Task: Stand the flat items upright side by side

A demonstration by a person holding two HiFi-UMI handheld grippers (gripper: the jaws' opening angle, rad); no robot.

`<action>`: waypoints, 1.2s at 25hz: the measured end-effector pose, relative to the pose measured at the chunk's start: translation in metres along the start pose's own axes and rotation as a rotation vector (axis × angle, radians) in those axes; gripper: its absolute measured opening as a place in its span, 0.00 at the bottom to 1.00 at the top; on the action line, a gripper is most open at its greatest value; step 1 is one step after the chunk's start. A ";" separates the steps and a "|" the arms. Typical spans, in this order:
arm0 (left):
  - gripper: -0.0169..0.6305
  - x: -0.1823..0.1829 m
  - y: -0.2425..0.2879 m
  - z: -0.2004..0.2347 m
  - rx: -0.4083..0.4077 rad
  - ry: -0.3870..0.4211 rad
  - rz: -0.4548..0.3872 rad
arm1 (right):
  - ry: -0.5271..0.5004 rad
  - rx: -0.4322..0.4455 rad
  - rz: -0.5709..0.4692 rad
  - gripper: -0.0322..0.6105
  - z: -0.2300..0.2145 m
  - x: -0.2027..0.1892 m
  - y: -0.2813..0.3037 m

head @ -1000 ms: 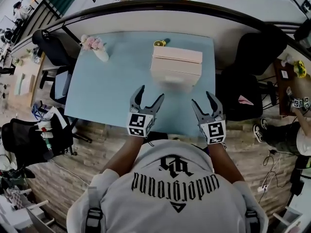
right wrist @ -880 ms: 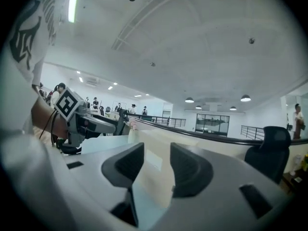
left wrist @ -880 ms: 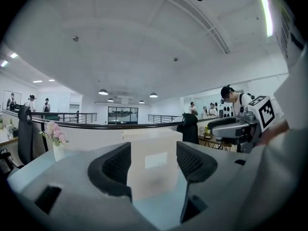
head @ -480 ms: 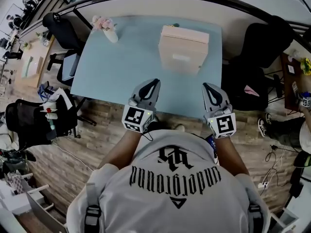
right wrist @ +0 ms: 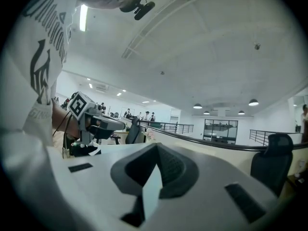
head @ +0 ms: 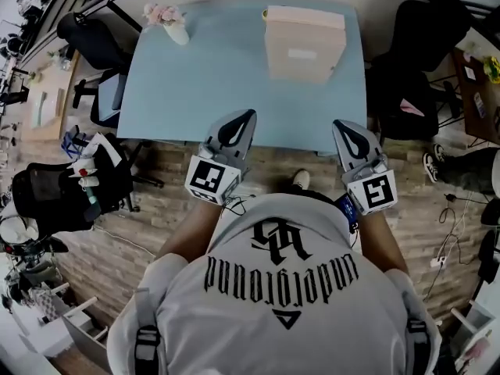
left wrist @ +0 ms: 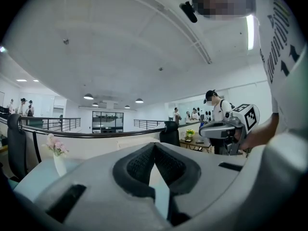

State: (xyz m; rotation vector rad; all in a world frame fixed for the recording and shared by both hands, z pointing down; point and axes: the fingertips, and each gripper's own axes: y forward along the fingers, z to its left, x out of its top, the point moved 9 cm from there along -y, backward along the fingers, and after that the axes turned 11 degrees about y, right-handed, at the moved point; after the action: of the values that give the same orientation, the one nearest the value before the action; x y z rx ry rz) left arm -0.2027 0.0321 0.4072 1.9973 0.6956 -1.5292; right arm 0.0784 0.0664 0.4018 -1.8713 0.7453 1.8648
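A pale pink box lies on the far right part of the light blue table; I cannot tell whether it is one piece or a stack. Both grippers hang over the table's near edge, well short of the box. My left gripper is shut, its jaws pressed together with nothing between them, and the same shows in the left gripper view. My right gripper is shut and empty too, also seen in its own view. Both gripper views point upward at the ceiling, so the box is hidden in them.
A white vase of pink flowers stands at the table's far left corner. Black office chairs sit to the left and right of the table. A cluttered black chair stands on the wooden floor at near left.
Both grippers went from open to shut with nothing in them. They drew back from over the table to its near edge, closer to the person's body.
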 end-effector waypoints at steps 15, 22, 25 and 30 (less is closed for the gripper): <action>0.02 -0.023 -0.191 0.018 -0.078 -0.008 -0.038 | 0.012 -0.083 -0.017 0.06 0.200 -0.011 -0.036; 0.02 -0.028 -0.235 0.014 -0.086 -0.006 -0.060 | -0.011 -0.121 -0.009 0.06 0.253 -0.018 -0.058; 0.02 -0.027 -0.246 0.015 -0.088 0.013 -0.071 | -0.025 -0.135 -0.011 0.06 0.264 -0.017 -0.063; 0.02 -0.028 -0.257 0.016 -0.088 -0.003 -0.068 | -0.015 -0.134 -0.023 0.06 0.274 -0.016 -0.063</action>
State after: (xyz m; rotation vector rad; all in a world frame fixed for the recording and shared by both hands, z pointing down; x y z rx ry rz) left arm -0.3942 0.2068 0.4061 1.9240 0.8228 -1.5126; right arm -0.0977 0.2867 0.4019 -1.9352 0.6047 1.9560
